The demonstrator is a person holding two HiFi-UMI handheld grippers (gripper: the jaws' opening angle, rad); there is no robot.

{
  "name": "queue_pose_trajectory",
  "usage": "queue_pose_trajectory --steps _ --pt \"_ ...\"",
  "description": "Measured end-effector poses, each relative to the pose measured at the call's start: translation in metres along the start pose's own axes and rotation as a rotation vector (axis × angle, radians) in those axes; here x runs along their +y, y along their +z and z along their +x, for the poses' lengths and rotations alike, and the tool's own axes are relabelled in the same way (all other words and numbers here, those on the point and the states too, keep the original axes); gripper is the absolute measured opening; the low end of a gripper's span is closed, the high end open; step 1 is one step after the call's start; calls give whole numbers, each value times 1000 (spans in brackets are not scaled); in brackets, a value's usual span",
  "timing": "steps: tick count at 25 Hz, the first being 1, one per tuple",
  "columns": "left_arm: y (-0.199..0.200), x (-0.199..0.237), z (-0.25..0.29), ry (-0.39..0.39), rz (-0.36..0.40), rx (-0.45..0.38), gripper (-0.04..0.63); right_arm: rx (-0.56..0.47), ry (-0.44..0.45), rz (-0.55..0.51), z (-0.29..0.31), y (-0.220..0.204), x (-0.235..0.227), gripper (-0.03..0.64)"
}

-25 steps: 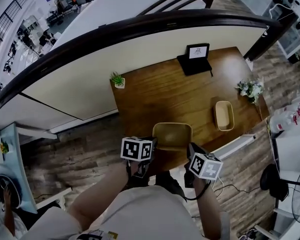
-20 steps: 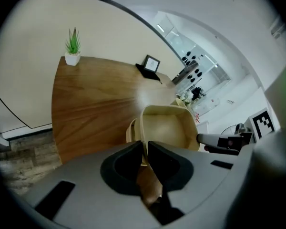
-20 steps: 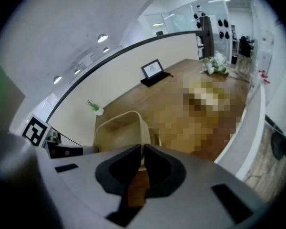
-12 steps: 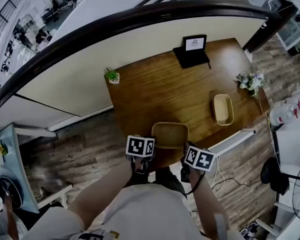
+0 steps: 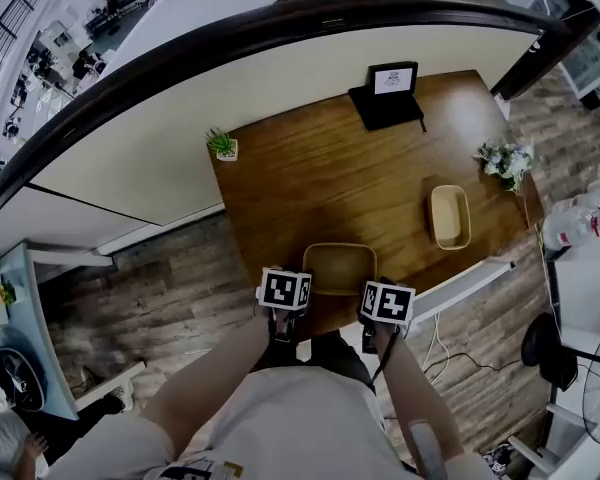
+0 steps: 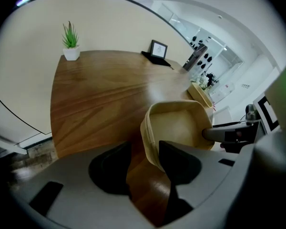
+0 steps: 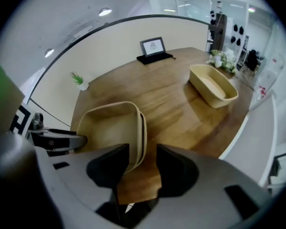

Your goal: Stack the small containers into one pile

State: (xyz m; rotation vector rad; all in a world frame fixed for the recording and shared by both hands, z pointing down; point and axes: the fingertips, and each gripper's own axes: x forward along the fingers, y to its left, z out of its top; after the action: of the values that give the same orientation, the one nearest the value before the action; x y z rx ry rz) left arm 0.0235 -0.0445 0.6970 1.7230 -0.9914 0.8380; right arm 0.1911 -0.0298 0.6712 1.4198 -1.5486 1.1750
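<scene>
**Item 1. Near container**. Tan, open side up. It sits on the wooden table at the table's near edge, lower centre of the head view.
- Its near rim is hidden under the two marker cubes, so the full outline cannot be read there.
- The part that shows runs wider left to right than up the frame.
- In the right gripper view a doubled rim line along its right wall suggests a nested pair, but this is not certain.

**Item 2. Far container**. Same tan, open side up. It stands alone at centre right of the head view, well apart from item 1.
- Its long axis runs up and down the frame, slightly tilted.
- Only a sliver of it shows in the left gripper view.

**Item 3. Left gripper**. Jaws spread, having just been opening.
- The near container's left wall stands between them, close by the jaw at picture right, with a gap to the other jaw.
- The foot of the wall is hidden behind the jaws.

**Item 4. Right gripper**. Jaws spread, likewise just been opening.
- The container's right wall stands between them, close to the jaw at picture left and clear of the other.

In the head view both sets of fingertips are hidden beneath the cubes.

**Item 5. Sundries.**
- Potted plant at the table's upper-left corner.
- Framed card at the far edge.
- Flowers at the right end.
- The person's forearms and torso fill the bottom of the frame.
</scene>
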Motion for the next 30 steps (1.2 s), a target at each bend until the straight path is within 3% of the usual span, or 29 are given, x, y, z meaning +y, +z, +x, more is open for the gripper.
queue_pose_trajectory --steps 3,10,17,20,22,26,30 --pt "0 3 3 -6 -1 12 206 31 -14 -55 13 3 1 227" --pt "-4 7 13 -28 -48 41 257 89 -32 -169 30 4 3 247" --pt "-3 8 16 -16 -29 46 258 88 -2 -173 40 5 3 259" --pt "-1 10 15 -33 -30 45 259 49 21 -185 39 11 2 293" --pt "5 14 10 -37 -21 25 273 28 37 -185 32 16 2 334" --pt "27 15 -7 -58 9 -34 292 -30 74 -170 9 33 11 348" --pt "65 0 -40 -89 35 -151 307 -120 112 -116 -24 53 18 351"
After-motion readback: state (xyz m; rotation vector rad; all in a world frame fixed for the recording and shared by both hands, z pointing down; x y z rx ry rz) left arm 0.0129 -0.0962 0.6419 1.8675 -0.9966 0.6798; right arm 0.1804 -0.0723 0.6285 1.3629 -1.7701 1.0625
